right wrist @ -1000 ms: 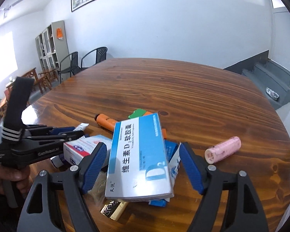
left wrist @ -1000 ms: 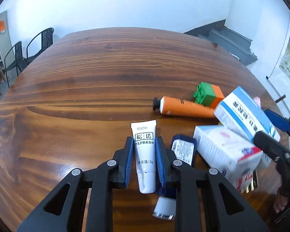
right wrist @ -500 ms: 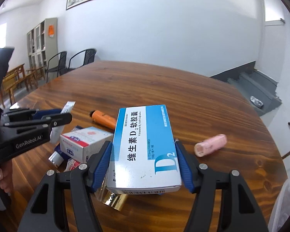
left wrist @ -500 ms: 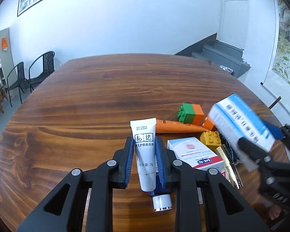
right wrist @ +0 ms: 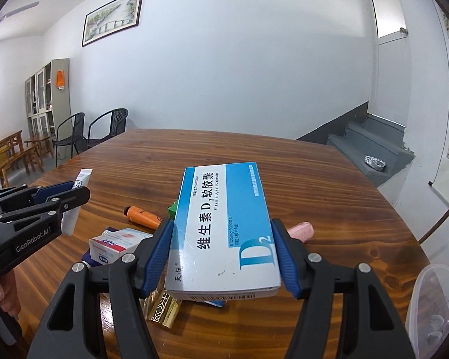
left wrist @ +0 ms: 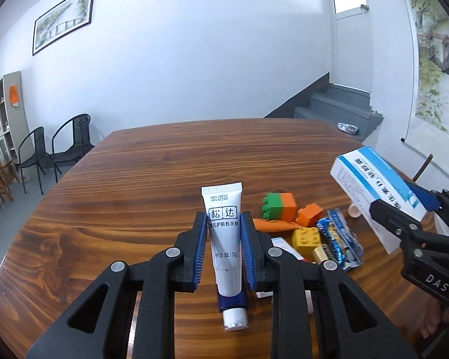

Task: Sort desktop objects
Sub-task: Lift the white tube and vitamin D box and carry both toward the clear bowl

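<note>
My left gripper (left wrist: 224,239) is shut on a small white tube (left wrist: 224,233) with a dark blue collar and white cap, held above the wooden table (left wrist: 152,179). My right gripper (right wrist: 223,254) is shut on a blue and white medicine box (right wrist: 224,227), lifted off the table; the same box (left wrist: 374,179) shows at the right of the left wrist view. Below lies a pile: a green and orange brick (left wrist: 280,206), a yellow brick (left wrist: 306,239), an orange tube (right wrist: 142,214), a red and white box (right wrist: 116,243), a blue foil packet (left wrist: 341,239) and a pink cylinder (right wrist: 300,230).
A gold foil-wrapped item (right wrist: 163,311) lies at the table's near edge under the held box. A clear plastic container (right wrist: 434,308) stands at the right edge. Black chairs (right wrist: 104,128) and grey steps (right wrist: 371,146) lie beyond the table.
Both grippers rose and tilted up with their loads. The right jaws closed onto the blue and white box. The white tube stayed clamped in the left gripper.
</note>
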`<state>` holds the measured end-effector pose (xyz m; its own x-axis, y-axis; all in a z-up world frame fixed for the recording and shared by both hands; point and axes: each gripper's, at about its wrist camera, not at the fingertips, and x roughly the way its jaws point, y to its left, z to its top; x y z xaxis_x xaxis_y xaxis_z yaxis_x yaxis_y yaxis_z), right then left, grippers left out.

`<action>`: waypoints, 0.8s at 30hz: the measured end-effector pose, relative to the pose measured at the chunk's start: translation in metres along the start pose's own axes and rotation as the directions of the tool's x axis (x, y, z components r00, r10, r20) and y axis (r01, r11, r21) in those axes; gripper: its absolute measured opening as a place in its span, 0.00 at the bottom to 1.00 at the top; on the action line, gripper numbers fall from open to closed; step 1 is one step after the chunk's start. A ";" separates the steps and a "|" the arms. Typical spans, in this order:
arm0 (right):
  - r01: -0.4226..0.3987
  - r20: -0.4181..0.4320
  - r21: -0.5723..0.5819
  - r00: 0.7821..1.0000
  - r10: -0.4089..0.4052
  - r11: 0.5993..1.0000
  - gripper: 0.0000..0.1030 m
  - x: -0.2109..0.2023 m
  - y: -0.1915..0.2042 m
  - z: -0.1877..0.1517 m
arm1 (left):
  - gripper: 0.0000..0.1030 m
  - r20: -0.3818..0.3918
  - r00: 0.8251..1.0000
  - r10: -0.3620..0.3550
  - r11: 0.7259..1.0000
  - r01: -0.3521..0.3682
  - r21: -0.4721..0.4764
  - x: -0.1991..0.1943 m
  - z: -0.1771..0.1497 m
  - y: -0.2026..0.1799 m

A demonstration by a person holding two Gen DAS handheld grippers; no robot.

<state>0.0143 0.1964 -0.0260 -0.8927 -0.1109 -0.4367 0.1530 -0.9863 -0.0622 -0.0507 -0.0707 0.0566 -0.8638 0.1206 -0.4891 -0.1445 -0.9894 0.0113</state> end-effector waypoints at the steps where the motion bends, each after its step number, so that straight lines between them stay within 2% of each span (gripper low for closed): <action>1: -0.001 0.001 0.006 1.000 0.001 1.000 0.67 0.000 0.000 0.002 | 0.24 0.005 1.000 -0.003 1.000 0.003 0.005 -0.001 0.000 -0.002; 11: 0.019 0.027 0.053 0.999 -0.020 0.998 0.67 -0.013 -0.015 0.005 | 0.24 0.032 0.998 -0.049 0.998 0.048 0.035 -0.014 0.001 -0.035; 16: 0.049 0.039 0.117 0.998 -0.054 0.992 0.67 -0.022 -0.038 0.004 | 0.24 0.041 0.996 -0.085 0.994 0.081 0.076 -0.021 0.000 -0.068; 24: 0.124 0.082 0.194 0.986 -0.142 0.973 0.67 -0.063 -0.071 -0.010 | 0.24 0.031 0.987 -0.158 0.977 0.152 0.152 -0.028 -0.008 -0.126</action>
<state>0.0634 0.2742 -0.0029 -0.9372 0.0206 -0.3483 -0.0438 -0.9973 0.0590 -0.0047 0.0498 0.0619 -0.8445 0.2782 -0.4576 -0.3458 -0.9358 0.0692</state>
